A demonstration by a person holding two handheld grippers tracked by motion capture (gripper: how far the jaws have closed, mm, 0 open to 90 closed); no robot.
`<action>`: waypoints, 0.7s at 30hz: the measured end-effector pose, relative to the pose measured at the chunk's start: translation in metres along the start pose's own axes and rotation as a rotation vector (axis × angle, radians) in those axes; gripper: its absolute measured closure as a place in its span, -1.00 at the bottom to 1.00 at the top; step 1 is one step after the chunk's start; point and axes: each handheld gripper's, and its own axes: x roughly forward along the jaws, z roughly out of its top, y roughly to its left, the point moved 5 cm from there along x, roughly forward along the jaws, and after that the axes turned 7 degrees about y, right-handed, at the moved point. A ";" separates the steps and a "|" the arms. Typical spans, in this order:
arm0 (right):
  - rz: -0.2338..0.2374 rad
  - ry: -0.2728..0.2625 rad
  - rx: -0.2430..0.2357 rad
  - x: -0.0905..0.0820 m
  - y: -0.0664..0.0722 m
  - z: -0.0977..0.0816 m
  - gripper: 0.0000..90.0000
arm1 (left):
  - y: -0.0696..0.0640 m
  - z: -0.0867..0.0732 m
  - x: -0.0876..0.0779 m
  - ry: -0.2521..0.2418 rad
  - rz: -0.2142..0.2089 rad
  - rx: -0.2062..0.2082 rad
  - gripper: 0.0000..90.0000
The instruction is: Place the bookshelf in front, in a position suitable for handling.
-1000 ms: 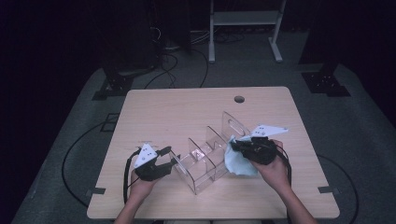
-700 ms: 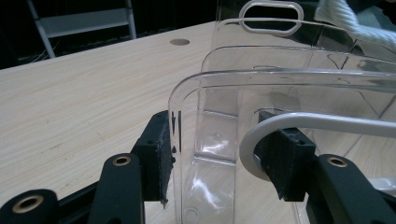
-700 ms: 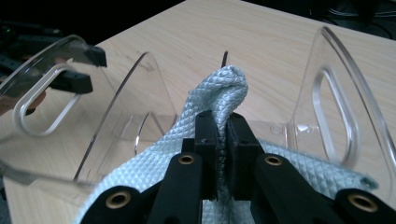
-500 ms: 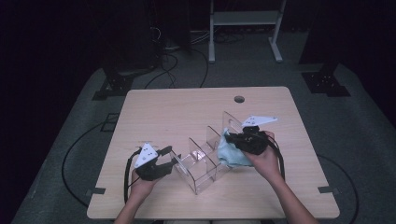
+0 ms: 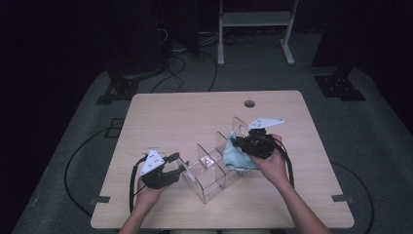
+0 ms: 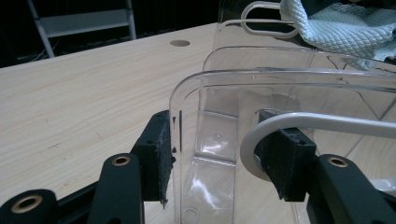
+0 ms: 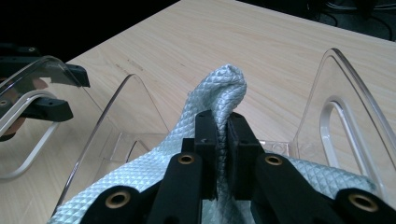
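Where dark, grey floor (image 5: 87, 126); pale table (image 5: 195, 117).

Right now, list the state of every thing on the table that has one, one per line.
clear divider rack: upright on the table, end panel clamped.
light blue cloth: bunched, hanging between the panels.
left gripper: shut on the rack's end panel.
right gripper: shut on the cloth.

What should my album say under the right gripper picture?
Right gripper pinching a pale blue cloth above a clear plastic rack.
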 end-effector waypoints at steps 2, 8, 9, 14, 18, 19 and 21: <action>-0.001 0.002 -0.006 -0.004 0.001 -0.003 0.86 | 0.000 0.000 0.000 0.000 0.000 -0.001 0.04; -0.021 0.008 -0.021 -0.007 0.003 -0.005 0.86 | 0.000 0.000 0.000 0.002 0.002 0.001 0.04; -0.020 0.005 -0.018 -0.004 0.003 -0.003 0.86 | 0.000 0.000 0.000 0.004 0.002 0.002 0.04; -0.003 -0.004 0.005 0.003 -0.002 0.002 0.86 | 0.000 0.000 0.000 0.003 0.004 -0.004 0.04; -0.015 -0.002 -0.021 -0.005 0.003 -0.004 0.86 | 0.000 0.000 0.000 0.003 0.003 -0.003 0.04; -0.019 0.000 -0.020 -0.006 0.004 -0.005 0.86 | -0.001 0.000 0.000 0.004 0.002 -0.002 0.04; -0.021 0.005 -0.022 -0.005 0.003 -0.005 0.86 | -0.001 0.000 0.000 0.006 0.005 -0.001 0.04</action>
